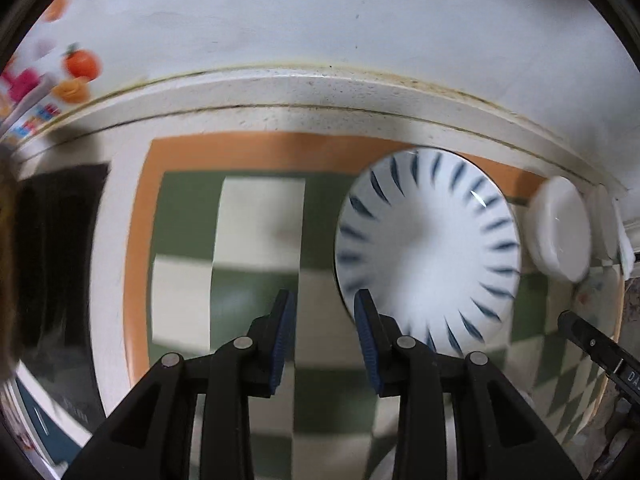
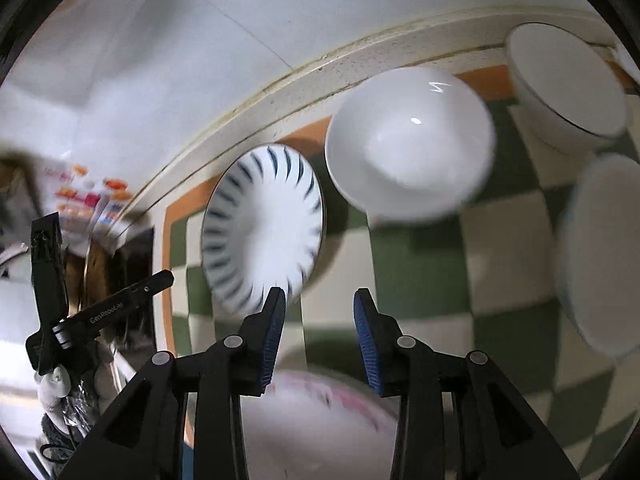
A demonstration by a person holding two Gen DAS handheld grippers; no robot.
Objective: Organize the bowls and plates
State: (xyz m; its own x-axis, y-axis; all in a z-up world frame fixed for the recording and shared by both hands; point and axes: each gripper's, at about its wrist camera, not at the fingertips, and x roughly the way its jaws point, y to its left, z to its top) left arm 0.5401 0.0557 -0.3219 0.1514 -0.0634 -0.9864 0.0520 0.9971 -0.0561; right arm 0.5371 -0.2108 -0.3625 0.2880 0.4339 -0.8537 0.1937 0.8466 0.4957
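On checked mat: striped plate; white bowl, both empty.

Striped plate: motion-blurred in both views, its near rim hidden behind the left gripper. Pink-patterned dish: smeared, largely covered by the right gripper, cut off at the lower edge. White bowls at the right margin: cropped and blurred; the fruit-printed package lettering is unreadable.
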